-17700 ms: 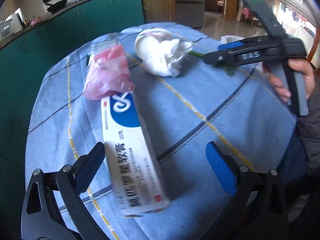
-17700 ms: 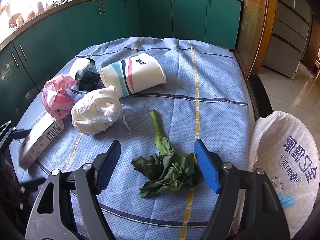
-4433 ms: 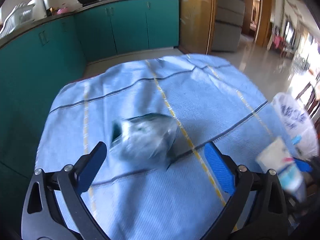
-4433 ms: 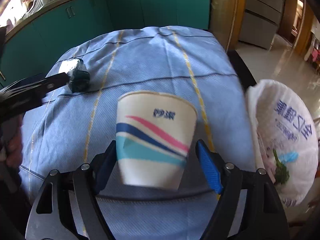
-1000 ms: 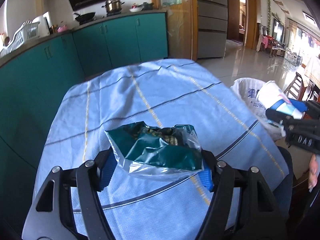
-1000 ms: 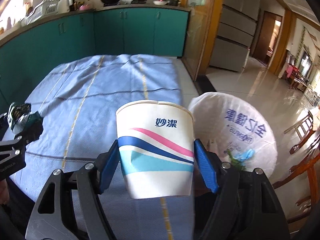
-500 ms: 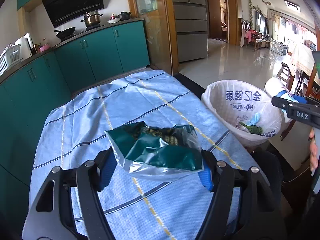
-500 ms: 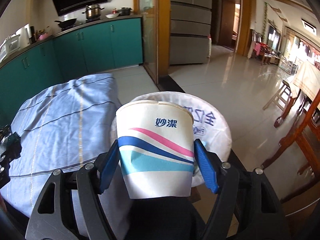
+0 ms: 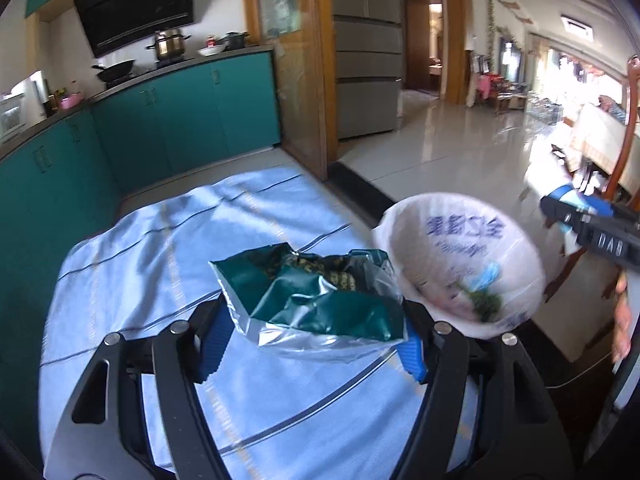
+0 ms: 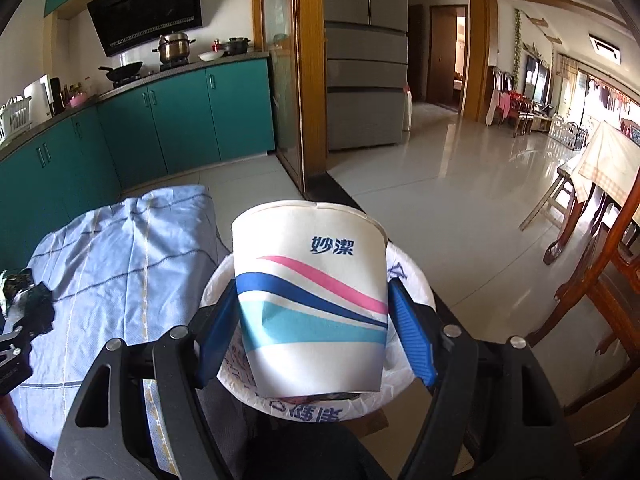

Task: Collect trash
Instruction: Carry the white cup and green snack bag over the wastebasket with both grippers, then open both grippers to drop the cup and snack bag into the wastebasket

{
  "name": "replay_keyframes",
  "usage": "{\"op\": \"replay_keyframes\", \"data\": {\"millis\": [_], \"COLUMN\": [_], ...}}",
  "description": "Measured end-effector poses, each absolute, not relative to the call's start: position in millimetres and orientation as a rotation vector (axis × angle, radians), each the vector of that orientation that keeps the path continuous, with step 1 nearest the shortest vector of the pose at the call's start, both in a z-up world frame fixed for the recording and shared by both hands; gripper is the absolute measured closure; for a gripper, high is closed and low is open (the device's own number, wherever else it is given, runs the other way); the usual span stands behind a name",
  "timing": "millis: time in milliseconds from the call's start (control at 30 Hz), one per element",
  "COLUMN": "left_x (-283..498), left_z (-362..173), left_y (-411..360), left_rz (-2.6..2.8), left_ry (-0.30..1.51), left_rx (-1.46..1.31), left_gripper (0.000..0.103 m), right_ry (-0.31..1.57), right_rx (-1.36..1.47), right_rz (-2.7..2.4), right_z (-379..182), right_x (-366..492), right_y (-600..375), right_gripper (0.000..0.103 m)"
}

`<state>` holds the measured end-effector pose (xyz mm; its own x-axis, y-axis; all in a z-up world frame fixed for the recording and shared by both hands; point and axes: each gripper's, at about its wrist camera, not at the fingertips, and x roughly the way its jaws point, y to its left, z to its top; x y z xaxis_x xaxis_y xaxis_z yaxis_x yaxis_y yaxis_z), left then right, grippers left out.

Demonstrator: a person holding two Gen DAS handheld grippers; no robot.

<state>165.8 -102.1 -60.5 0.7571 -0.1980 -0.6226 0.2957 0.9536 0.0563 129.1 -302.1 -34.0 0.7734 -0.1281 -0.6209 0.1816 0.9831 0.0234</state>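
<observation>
My left gripper [image 9: 312, 340] is shut on a crumpled green and silver snack bag [image 9: 316, 300] and holds it above the table's right edge. My right gripper [image 10: 314, 336] is shut on a white paper cup [image 10: 312, 300] with pink and blue stripes, held directly over the white trash bag [image 10: 320, 410]. The trash bag [image 9: 460, 276] stands open just right of the table in the left wrist view, with green leaves and other trash inside. The right gripper [image 9: 592, 228] also shows there, beyond the bag's right rim.
The table has a blue checked cloth [image 9: 168, 240]. Teal kitchen cabinets [image 9: 160, 120] run along the back and left. A wooden chair [image 10: 600, 264] and a dining table stand to the right. Tiled floor [image 10: 460, 160] stretches behind the trash bag.
Both grippers have moved right toward the trash bag. The cup now hangs over the bag's opening, and the snack bag is near the bag's left rim.
</observation>
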Motion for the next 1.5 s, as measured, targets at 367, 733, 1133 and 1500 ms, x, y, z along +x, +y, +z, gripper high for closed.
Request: {"op": "replay_keyframes", "data": {"millis": [367,733,1133,1500], "left_x": [210,231,220,167], "left_z": [-73,-108,-91,-48], "left_y": [-214,-276,-221,-136], "left_rz": [-0.466,-0.503,-0.404,-0.301], "left_ry": [0.682,0.758,0.71,0.609], "left_rx": [0.179,0.242,0.218,0.131], "left_gripper": [0.033,0.025,0.01,0.005], "right_ry": [0.68,0.707,0.722,0.809], "right_rx": [0.123,0.172,0.162,0.181], "right_rz": [-0.282,-0.351,-0.259,-0.186], "right_z": [-33,-46,-50,-80], "right_x": [81,56,82,153], "right_y": [-343,-373,-345,-313], "right_gripper": [0.031,0.031,0.031,0.028]}}
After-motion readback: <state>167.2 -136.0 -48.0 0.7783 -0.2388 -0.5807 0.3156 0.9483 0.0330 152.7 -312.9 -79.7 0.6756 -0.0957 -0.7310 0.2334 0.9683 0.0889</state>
